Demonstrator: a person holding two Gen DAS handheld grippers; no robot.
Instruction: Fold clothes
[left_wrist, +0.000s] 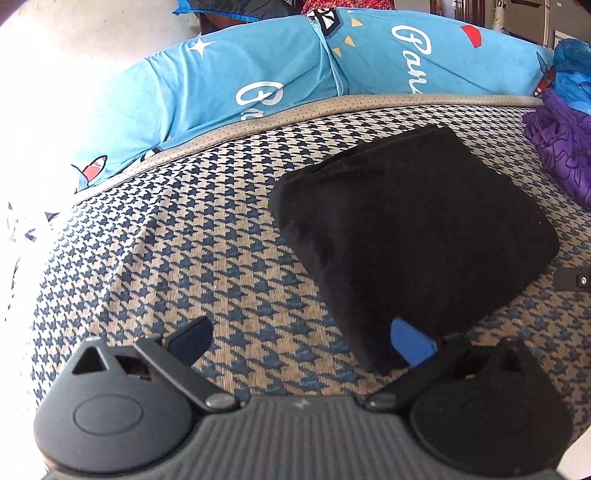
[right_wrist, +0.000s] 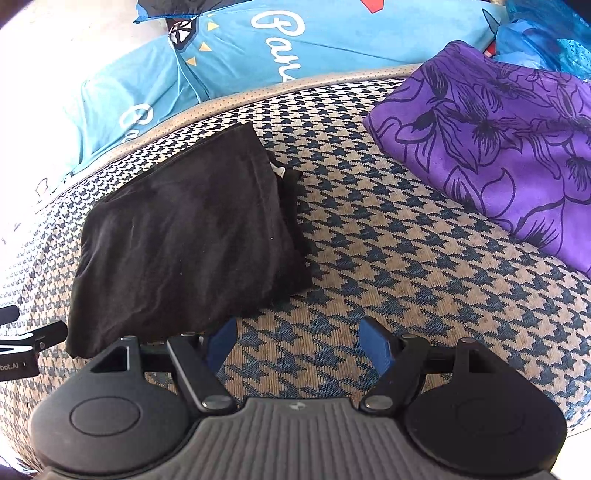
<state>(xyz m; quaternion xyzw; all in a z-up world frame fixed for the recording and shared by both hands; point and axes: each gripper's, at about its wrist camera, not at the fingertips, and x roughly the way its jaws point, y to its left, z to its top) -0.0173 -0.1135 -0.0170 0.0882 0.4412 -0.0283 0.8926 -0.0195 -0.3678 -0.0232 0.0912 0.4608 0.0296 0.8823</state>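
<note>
A black garment (left_wrist: 413, 229), folded into a thick square, lies on the houndstooth cushion (left_wrist: 184, 243). My left gripper (left_wrist: 301, 341) hovers open at its near corner; the right blue pad (left_wrist: 412, 345) shows against the black cloth, and nothing lies between the fingers. In the right wrist view the same black garment (right_wrist: 184, 236) sits left of centre. My right gripper (right_wrist: 297, 345) is open over bare cushion (right_wrist: 369, 251) just right of the garment's near edge, gripping nothing. A purple floral garment (right_wrist: 498, 140) lies unfolded at the far right.
Blue printed bedding (left_wrist: 258, 74) runs along the back behind the cushion's beige piping (left_wrist: 332, 107). A blue plastic bag (left_wrist: 570, 62) sits at the back right. The purple cloth (left_wrist: 561, 147) edges into the left wrist view. The other gripper's tip (right_wrist: 22, 339) shows at the left edge.
</note>
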